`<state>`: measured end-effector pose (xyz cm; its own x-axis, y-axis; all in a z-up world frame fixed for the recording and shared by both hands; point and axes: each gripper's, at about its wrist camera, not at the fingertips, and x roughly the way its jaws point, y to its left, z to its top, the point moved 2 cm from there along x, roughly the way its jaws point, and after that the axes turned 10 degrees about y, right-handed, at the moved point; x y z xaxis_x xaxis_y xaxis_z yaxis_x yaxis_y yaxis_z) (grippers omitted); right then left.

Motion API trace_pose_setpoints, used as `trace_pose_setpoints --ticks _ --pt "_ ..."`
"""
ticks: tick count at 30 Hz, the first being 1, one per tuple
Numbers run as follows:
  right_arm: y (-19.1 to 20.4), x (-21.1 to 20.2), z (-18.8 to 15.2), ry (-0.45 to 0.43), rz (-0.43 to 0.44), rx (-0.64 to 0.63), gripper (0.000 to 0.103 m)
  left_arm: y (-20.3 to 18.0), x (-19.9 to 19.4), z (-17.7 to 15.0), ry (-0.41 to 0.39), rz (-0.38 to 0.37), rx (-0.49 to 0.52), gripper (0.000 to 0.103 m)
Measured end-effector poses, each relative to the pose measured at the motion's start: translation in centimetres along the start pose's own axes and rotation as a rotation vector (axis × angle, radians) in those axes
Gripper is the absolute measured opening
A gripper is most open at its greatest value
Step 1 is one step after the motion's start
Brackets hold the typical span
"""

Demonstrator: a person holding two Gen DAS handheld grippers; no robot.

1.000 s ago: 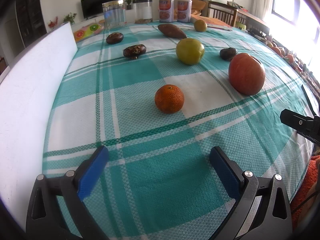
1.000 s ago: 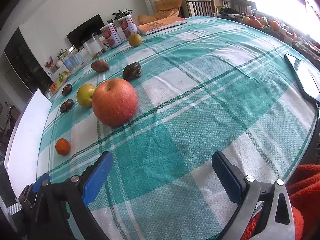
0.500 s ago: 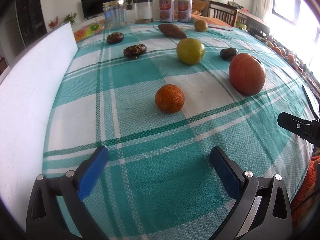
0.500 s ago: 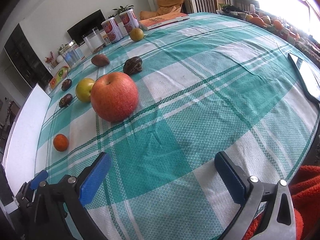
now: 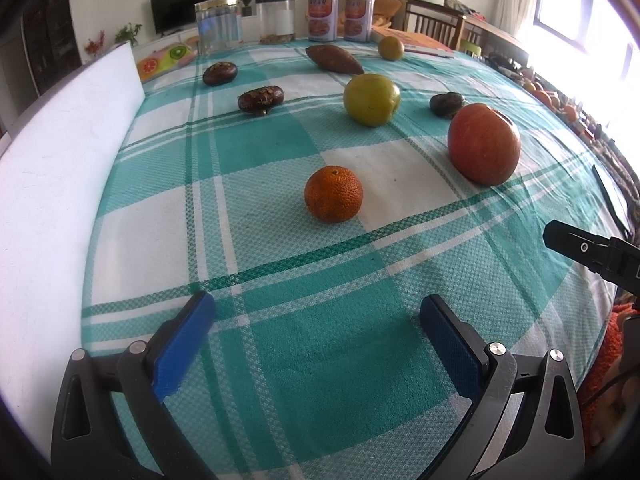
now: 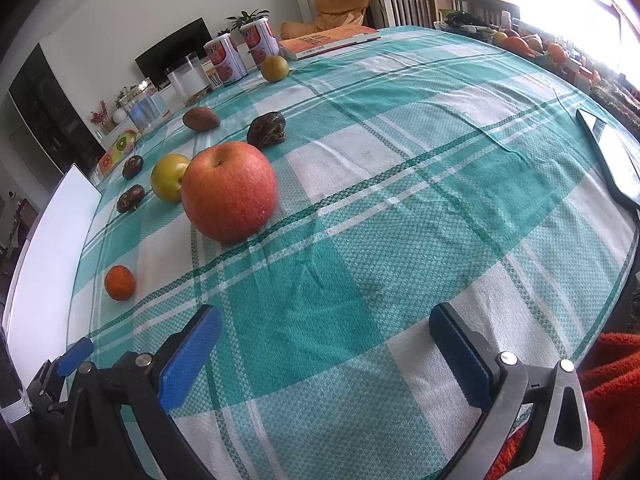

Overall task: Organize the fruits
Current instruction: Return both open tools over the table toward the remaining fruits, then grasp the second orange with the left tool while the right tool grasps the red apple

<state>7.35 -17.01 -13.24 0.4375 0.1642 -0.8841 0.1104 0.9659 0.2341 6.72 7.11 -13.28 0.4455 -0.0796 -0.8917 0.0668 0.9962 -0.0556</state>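
Fruits lie on a green-and-white checked tablecloth [image 5: 280, 264]. A small orange [image 5: 333, 194] lies ahead of my open, empty left gripper [image 5: 316, 320]. A big red apple [image 5: 483, 144] stands to its right, a green apple [image 5: 371, 99] behind. In the right wrist view the red apple [image 6: 229, 191] is ahead and left of my open, empty right gripper [image 6: 326, 330], with the green apple [image 6: 170, 177] and the orange [image 6: 119, 282] further left. Dark brown fruits [image 5: 261, 99] and a yellow-green fruit [image 5: 391, 47] lie farther back.
A white board [image 5: 60, 152] stands along the table's left edge. Two tins [image 5: 323, 22], glass jars [image 5: 219, 24] and a book [image 6: 328, 42] stand at the far edge. A phone [image 6: 612, 156] lies at the right edge. A sweet potato [image 5: 334, 59] lies near the tins.
The right gripper has moved a little forward and left toward the red apple. The left gripper has barely moved. Both stay open.
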Motion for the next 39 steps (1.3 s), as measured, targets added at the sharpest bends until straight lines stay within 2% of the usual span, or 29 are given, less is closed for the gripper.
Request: trace_pose_setpoints --ticks 5,7,13,16,19,21,22,24,26,29,31,33,35,39 --pt "0.1 0.0 0.0 -0.001 0.006 0.004 0.103 0.9 -0.7 0.6 0.030 -0.073 -0.040 0.100" --pt "0.1 0.0 0.0 -0.001 0.006 0.003 0.103 1.1 -1.2 1.4 0.014 -0.093 -0.058 0.100" --pt "-0.1 -0.1 0.1 -0.006 0.022 0.013 0.103 -0.5 -0.9 4.2 -0.001 -0.042 -0.004 0.097" --pt "-0.4 -0.3 0.1 -0.011 0.041 0.023 0.103 -1.2 0.8 5.1 0.033 -0.002 0.026 0.076" --pt "-0.7 -0.4 0.1 -0.015 0.060 0.033 0.103 -1.3 1.9 5.2 0.043 0.012 0.024 0.073" --pt "-0.9 -0.5 0.1 -0.019 0.077 0.044 0.103 -1.3 1.7 5.3 0.022 0.003 0.028 0.049" --pt "-1.0 -0.5 0.1 -0.021 0.086 0.050 0.103 -1.3 1.5 5.3 0.016 0.005 0.028 0.031" --pt "-1.5 -0.8 0.1 -0.026 0.120 0.073 0.103 -1.0 1.3 5.2 0.016 -0.019 0.018 0.031" --pt "-2.6 -1.2 0.5 -0.034 0.196 0.128 0.103 -0.7 0.8 4.9 0.011 -0.043 0.007 0.031" --pt "-4.1 -1.7 3.6 -0.035 0.259 0.174 0.103 -0.2 -0.3 4.0 0.004 -0.065 0.002 0.031" --pt "-3.6 -1.7 6.9 -0.022 0.254 0.077 0.103 0.2 -0.9 3.6 -0.004 -0.082 -0.010 0.031" --pt "-1.5 -0.6 9.2 0.078 0.254 -0.070 0.103 0.6 -1.4 3.3 -0.006 -0.099 -0.025 0.031" --pt "1.0 0.6 9.3 0.154 0.253 -0.198 0.103 0.8 -1.8 3.0 -0.009 -0.111 -0.035 0.031" --pt "5.5 3.1 8.3 0.160 0.186 -0.346 0.103 1.0 -2.3 2.4 0.001 -0.142 -0.054 0.031"
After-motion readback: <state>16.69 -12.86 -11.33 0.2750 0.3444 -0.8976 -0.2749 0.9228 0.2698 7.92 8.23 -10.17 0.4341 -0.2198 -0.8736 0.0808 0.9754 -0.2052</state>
